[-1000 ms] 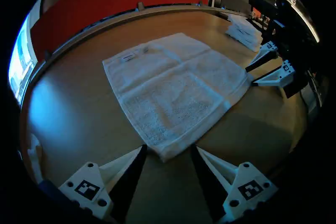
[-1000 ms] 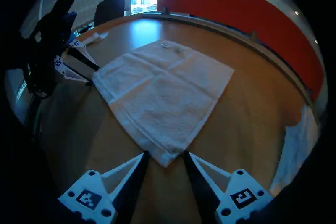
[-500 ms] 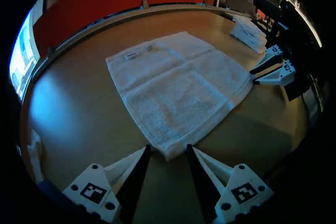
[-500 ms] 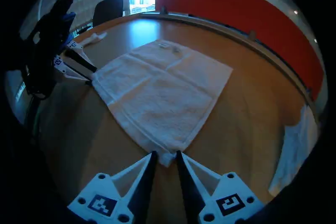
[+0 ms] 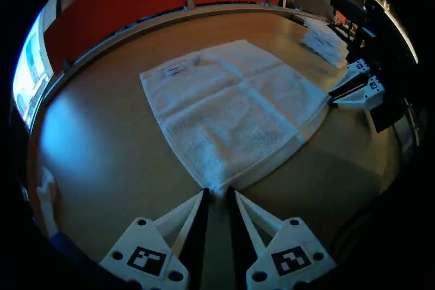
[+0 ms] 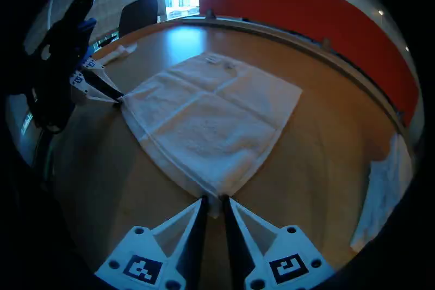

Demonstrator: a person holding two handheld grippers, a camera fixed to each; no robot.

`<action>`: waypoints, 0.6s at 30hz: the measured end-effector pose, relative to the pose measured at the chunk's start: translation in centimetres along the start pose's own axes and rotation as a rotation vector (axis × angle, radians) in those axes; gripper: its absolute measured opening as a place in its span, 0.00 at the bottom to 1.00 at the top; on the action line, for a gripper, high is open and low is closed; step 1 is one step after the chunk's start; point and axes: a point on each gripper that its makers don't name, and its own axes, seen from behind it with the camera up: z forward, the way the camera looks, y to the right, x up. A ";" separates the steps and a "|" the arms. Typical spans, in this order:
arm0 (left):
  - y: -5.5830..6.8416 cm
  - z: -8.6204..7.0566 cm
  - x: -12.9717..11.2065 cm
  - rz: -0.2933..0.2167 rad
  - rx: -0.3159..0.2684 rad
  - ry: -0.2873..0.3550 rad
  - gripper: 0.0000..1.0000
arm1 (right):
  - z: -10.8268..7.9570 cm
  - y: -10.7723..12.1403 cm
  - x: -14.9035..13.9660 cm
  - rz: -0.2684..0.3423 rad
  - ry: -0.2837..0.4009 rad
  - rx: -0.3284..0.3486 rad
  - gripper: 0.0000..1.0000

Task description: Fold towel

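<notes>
The towel is lying spread flat on the wooden table. The left gripper is pinching its near corner, the tip disappearing between the fingers. The right gripper is gripping the neighbouring corner the same way. A folded stack is sitting dimly near the far edge. In the right gripper view, the dark shape behind the left gripper is too shadowed to make out.

The left gripper has two white plastic wedge-shaped fingers, each lined along its inner edge with a black pad. Each finger base carries a square black-and-white fiducial marker with small round screw holes around it. The right gripper is built the same way. Seen from farther off, the left one's white fingers lead back into a dark, blue-tinged housing, too shadowed to show detail.
</notes>
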 end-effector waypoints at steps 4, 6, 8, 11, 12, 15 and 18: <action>0.0 0.0 0.0 -0.011 -0.002 0.003 0.19 | 0.0 -0.2 0.1 -0.008 -0.002 0.008 0.18; 0.1 -0.1 0.0 -0.014 -0.006 0.005 0.17 | 0.0 -0.3 0.2 -0.014 -0.003 0.009 0.16; 0.1 -0.1 0.1 -0.020 -0.008 0.005 0.16 | -0.1 -0.3 0.3 -0.018 -0.002 0.007 0.15; 0.2 -0.2 0.3 -0.037 -0.010 0.009 0.16 | -0.2 -0.3 0.7 -0.018 0.006 0.004 0.15; 0.2 -0.3 0.4 -0.041 -0.009 0.010 0.16 | -0.3 -0.3 0.9 -0.017 0.009 0.003 0.15; 0.2 -0.6 0.7 -0.052 -0.006 0.015 0.15 | -0.7 -0.2 1.4 -0.014 0.019 0.004 0.15; 0.1 -1.2 1.2 -0.057 -0.001 0.022 0.16 | -1.2 -0.2 1.7 -0.014 0.024 0.003 0.15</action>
